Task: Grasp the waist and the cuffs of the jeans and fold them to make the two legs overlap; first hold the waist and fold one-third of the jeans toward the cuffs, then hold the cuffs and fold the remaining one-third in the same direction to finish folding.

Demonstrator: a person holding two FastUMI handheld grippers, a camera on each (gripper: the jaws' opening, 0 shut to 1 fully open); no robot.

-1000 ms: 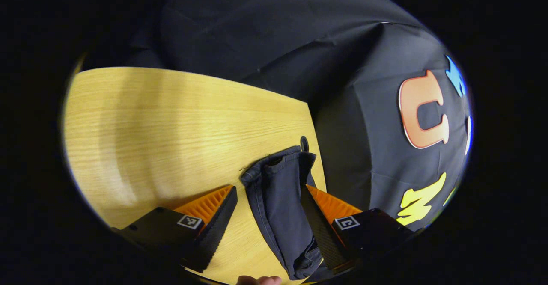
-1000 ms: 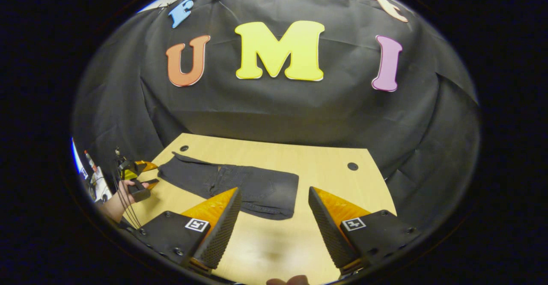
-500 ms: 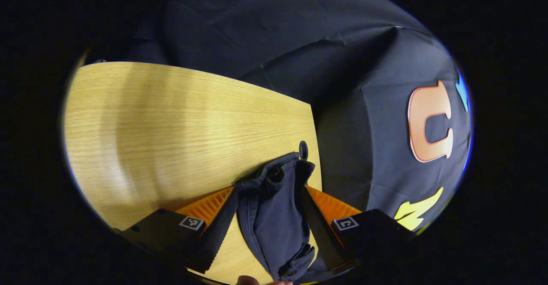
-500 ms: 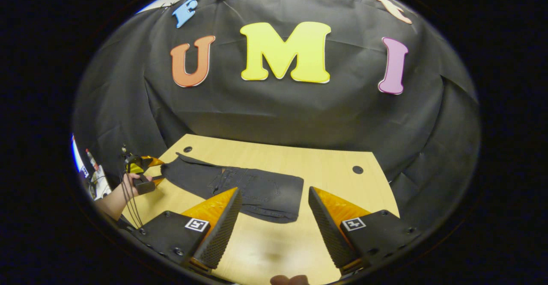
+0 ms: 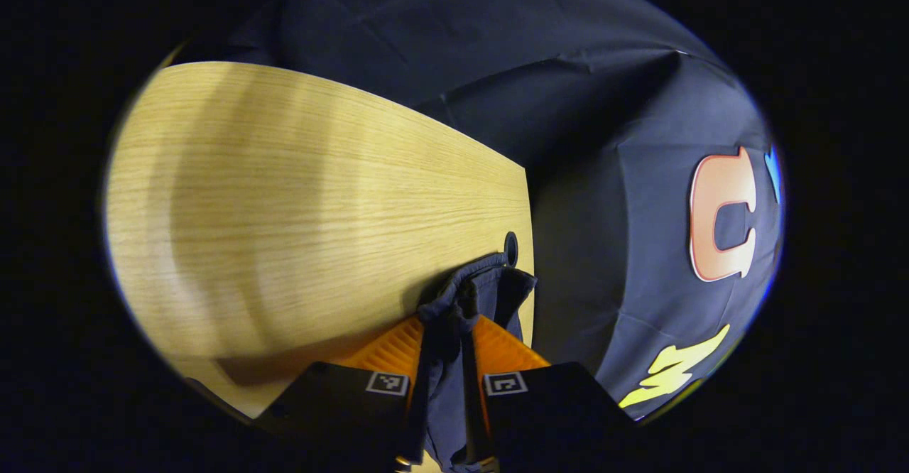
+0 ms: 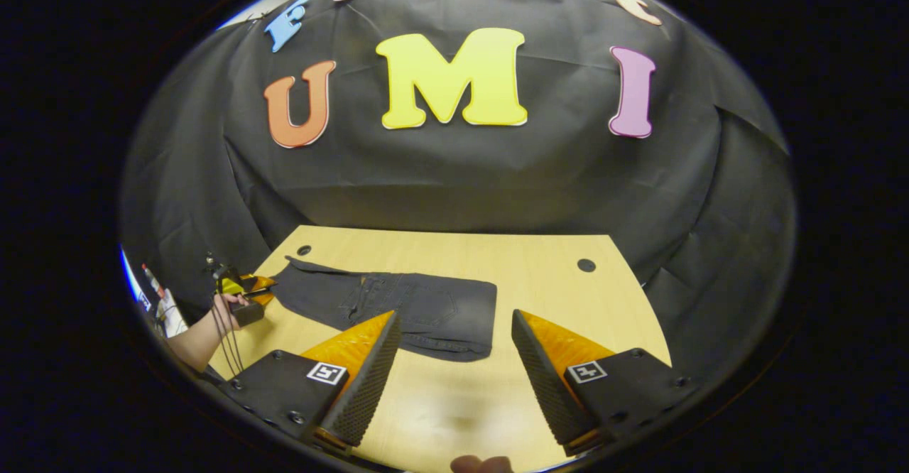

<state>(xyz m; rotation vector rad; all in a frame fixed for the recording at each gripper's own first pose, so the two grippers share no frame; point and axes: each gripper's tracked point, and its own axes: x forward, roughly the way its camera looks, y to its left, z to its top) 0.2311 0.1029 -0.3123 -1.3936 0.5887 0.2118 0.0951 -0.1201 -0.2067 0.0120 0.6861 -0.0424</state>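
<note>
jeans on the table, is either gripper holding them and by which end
The left gripper is shut on the jeans at the cuff end. The right gripper is open, holding nothing.

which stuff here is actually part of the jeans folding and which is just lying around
Part of the job:
- dark grey denim jeans, waist third already folded over, lying on the table
- left gripper, fingers shut on the bunched cuffs
- right gripper, open, holding nothing
- light wooden table

Just lying about:
- small items at the left edge of the right gripper view, too small to tell
</note>
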